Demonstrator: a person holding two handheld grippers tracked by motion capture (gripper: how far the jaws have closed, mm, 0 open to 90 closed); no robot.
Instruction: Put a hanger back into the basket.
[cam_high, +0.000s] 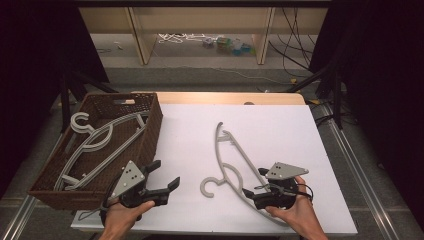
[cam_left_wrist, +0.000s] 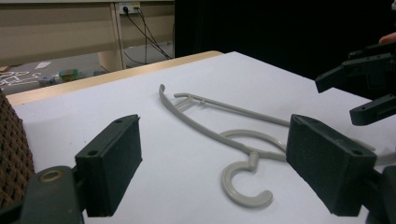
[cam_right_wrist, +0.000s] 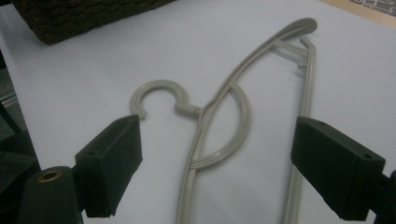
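High view: grey hanger (cam_high: 235, 162) lying flat on the white counter (cam_high: 280, 130), about the middle, running from the centre toward the near right edge, hook turned to the near edge. Right tongs (cam_high: 252, 192) held in a hand (cam_high: 295, 212) at the near right edge, right over the near end of the hanger; jaws spread, from this view not clear if touching the hanger. Left tongs (cam_high: 165, 175) held in the other hand (cam_high: 122, 215) at the near left edge, jaws spread wide, holding nothing, just beside the near right corner of a brown wicker basket (cam_high: 150, 135). Basket standing on the left edge of the counter, with more grey hangers (cam_high: 95, 145) lying inside.

Left gripper view: both black jaws wide apart, nothing between them. Hanger (cam_left_wrist: 243, 144) flat on the counter (cam_left_wrist: 140, 93) ahead, hook nearest. Right tongs (cam_left_wrist: 359, 95) at the far right, also spread. Part of the basket (cam_left_wrist: 11, 154) at the left.

Right gripper view: jaws spread, standing on either side of the hanger (cam_right_wrist: 219, 121) but apart from it. Hook curled to the left, both long bars passing down between the jaws. Basket (cam_right_wrist: 70, 14) at the top left.
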